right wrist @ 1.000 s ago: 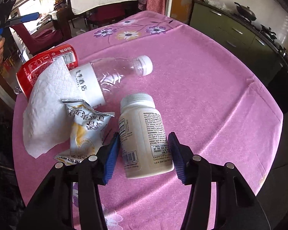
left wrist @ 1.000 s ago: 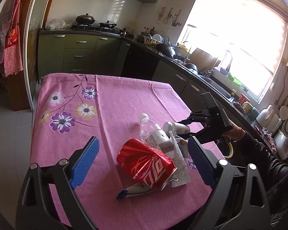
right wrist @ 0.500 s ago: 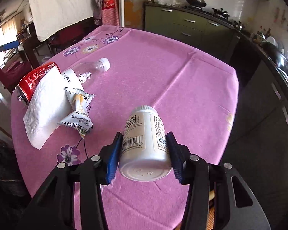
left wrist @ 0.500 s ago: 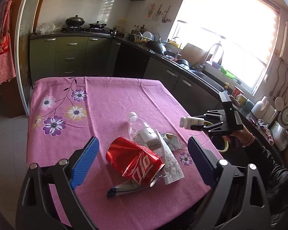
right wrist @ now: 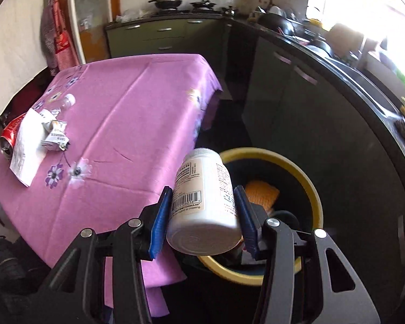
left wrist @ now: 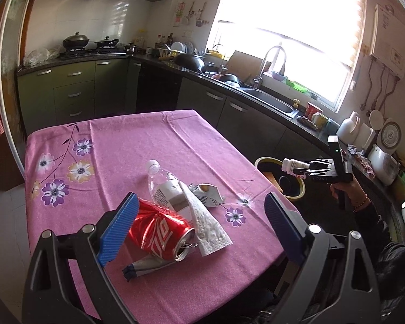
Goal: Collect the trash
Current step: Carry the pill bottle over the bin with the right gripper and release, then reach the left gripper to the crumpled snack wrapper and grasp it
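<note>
Right tongs [right wrist: 203, 213]: clamped on the white pill bottle [right wrist: 203, 202] — held over the yellow-rimmed bin [right wrist: 307, 186]
Left tongs [left wrist: 199, 232]: wide open, nothing between the pads
Red can [left wrist: 159, 232], clear bottle [left wrist: 164, 186], tissue [left wrist: 208, 226], wrapper [left wrist: 206, 194]: on the pink bench [left wrist: 154, 145] — beside the bin

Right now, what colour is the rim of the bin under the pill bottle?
Yellow rim, dark inside. The bin shows best in the right wrist view, below the pill bottle.
</note>
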`<state>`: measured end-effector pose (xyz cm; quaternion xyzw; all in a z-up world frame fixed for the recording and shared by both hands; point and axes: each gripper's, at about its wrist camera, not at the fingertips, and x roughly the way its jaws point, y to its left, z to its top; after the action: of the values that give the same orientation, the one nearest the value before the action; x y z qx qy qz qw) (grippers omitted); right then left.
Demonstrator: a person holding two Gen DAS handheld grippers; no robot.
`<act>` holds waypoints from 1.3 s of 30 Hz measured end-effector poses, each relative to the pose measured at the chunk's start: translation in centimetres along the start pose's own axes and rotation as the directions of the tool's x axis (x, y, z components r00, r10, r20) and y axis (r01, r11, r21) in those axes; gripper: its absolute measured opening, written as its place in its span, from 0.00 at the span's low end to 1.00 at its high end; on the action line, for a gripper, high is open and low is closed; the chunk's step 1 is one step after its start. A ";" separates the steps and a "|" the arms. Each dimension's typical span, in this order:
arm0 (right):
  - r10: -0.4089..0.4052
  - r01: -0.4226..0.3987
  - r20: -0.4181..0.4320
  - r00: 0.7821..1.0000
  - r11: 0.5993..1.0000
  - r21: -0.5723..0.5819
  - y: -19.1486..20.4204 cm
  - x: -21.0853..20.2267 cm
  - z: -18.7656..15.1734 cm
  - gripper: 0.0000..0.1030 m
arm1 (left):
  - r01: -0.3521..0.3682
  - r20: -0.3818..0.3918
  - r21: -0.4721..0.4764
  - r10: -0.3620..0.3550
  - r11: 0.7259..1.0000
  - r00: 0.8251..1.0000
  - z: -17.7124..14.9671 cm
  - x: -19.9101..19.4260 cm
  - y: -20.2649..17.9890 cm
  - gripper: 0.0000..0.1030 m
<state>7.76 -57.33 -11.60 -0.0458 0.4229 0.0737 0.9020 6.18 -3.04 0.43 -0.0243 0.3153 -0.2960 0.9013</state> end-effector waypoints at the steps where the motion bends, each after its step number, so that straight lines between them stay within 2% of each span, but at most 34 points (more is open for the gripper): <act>1: -0.029 0.029 -0.012 1.000 0.999 0.022 -1.0 0.2 -0.6 0.46 | 0.006 -0.004 0.016 -0.006 1.000 1.000 0.1 0.1 -0.5 0.87; 8: -0.147 0.160 -0.086 0.985 0.972 0.172 -6.4 3.1 -2.5 0.46 | 0.055 -0.055 0.111 -0.049 0.992 0.997 1.1 2.1 -3.7 0.87; 15: -0.162 0.193 -0.143 0.976 0.951 0.243 -8.6 5.2 -3.4 0.46 | 0.115 -0.148 0.167 -0.091 0.979 0.985 1.8 5.7 -6.0 0.87; 18: -0.199 0.228 -0.134 0.971 0.937 0.264 -8.9 5.1 -3.3 0.63 | 0.144 -0.191 0.181 -0.109 0.973 0.975 2.0 7.6 -6.7 0.87; 26: -0.203 0.209 -0.051 0.978 0.941 0.266 -7.5 2.1 -2.5 0.63 | 0.200 -0.282 0.195 -0.140 0.960 0.949 3.1 11.9 -8.1 0.87; 30: -0.172 0.164 0.008 0.985 0.952 0.259 -5.8 0.3 -2.5 0.63 | 0.229 -0.335 0.169 -0.162 0.959 0.928 3.7 14.2 -8.1 0.87; 33: -0.145 0.131 0.044 0.988 0.962 0.239 -4.5 -0.9 -2.4 0.63 | 0.228 -0.392 0.170 -0.146 0.959 0.908 4.2 16.1 -8.1 0.87; 36: -0.118 0.100 0.070 0.991 0.971 0.217 -3.1 -1.6 -2.2 0.64 | 0.205 -0.470 0.143 -0.116 0.968 0.875 4.6 18.6 -7.3 0.87; 39: -0.088 0.070 0.085 0.992 0.978 0.198 -1.9 -2.1 -2.2 0.65 | 0.203 -0.552 0.123 -0.103 0.971 0.828 4.9 21.0 -6.5 0.87</act>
<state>5.07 -59.73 -11.38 0.0292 0.3834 -0.0018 0.9231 18.81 -20.62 -5.84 0.1149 0.5265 -0.3888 0.7473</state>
